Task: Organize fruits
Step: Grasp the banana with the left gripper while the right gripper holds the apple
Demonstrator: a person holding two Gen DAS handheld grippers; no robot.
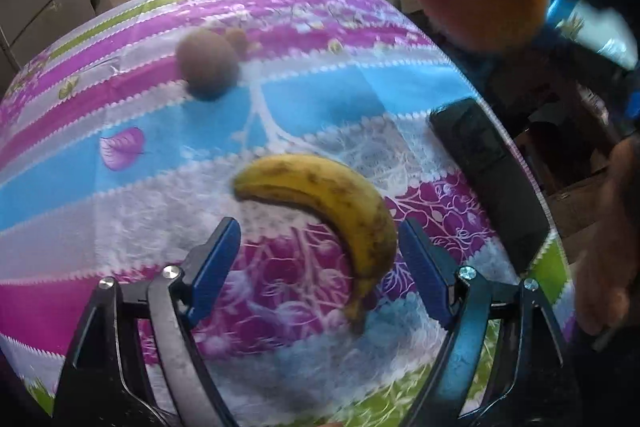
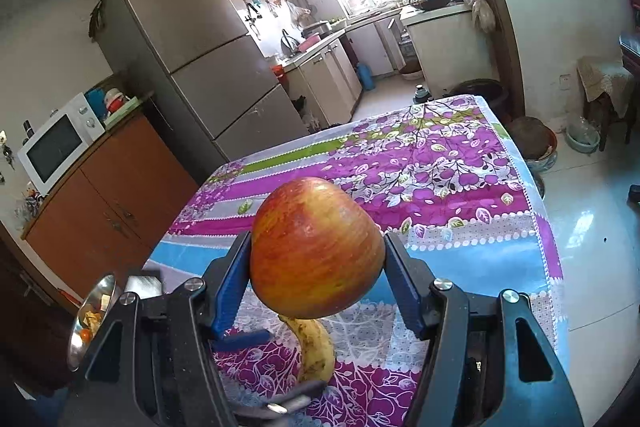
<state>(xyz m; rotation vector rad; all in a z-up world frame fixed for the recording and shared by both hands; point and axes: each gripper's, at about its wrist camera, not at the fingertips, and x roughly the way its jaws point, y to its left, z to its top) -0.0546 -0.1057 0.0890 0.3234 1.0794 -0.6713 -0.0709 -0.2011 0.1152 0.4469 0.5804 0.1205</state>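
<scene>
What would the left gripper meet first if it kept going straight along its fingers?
Most likely the banana: it lies on the tablecloth between and just beyond the open left gripper fingers. Depth is unclear, so the gripper might pass above it.

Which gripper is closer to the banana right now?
Left. The left gripper is open around the banana on the tablecloth; the right gripper holds the apple up above it.

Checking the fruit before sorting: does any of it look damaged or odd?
Only the banana: its yellow skin is freckled with brown spots, so it looks ripe. The apple in the right hand-held gripper looks sound.
</scene>
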